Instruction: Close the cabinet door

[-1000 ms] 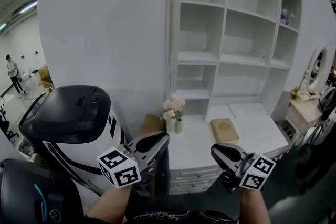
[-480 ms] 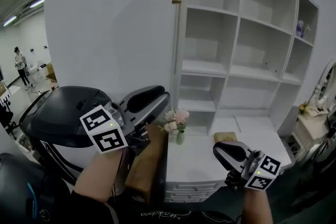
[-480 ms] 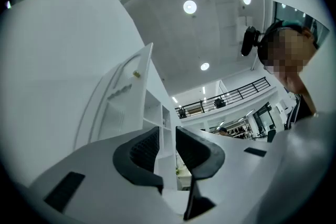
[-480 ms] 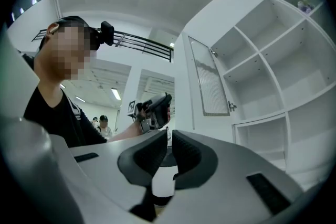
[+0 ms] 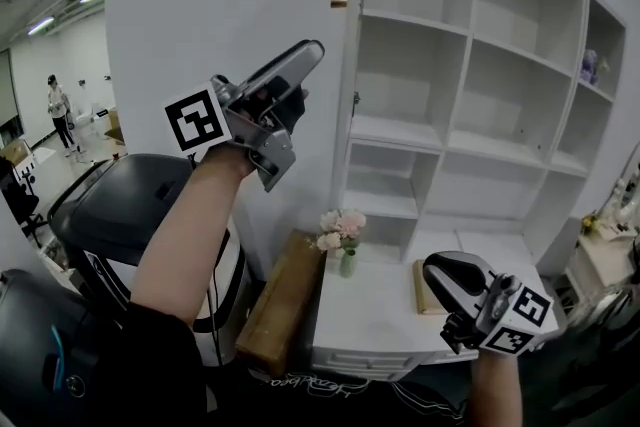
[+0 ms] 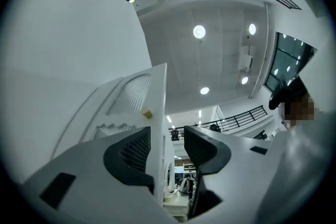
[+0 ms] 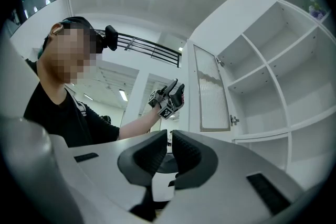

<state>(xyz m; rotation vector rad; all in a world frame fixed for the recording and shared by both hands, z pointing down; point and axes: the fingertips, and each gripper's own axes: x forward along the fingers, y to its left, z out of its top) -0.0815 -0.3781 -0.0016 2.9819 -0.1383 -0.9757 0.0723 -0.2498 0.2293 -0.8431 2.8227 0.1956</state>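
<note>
The white cabinet door [image 5: 220, 15] stands open at the left of the shelves [image 5: 420, 85], its gold knob [image 5: 338, 2] near the free edge. My left gripper [image 5: 305, 75] is raised beside that edge, below the knob. In the left gripper view its jaws [image 6: 168, 139] are opening, and the door's edge [image 6: 159, 128] shows in the gap close to the left pad, not pressed; the knob [image 6: 147, 113] sits above. My right gripper [image 5: 440, 275] hangs low over the desk, shut and empty [image 7: 169, 139]. The right gripper view shows the door's ribbed panel [image 7: 212, 92].
A white desk [image 5: 370, 315] below the shelves carries a small vase of flowers [image 5: 340, 235] and a book [image 5: 422, 293]. A brown box [image 5: 280, 305] leans at the desk's left end, beside a black and white machine [image 5: 120, 215]. A person [image 5: 58, 105] stands far off at the left.
My left gripper has risen from low by the desk to the door's free edge, and its jaws have opened. The right gripper has lifted slightly and stays shut.
</note>
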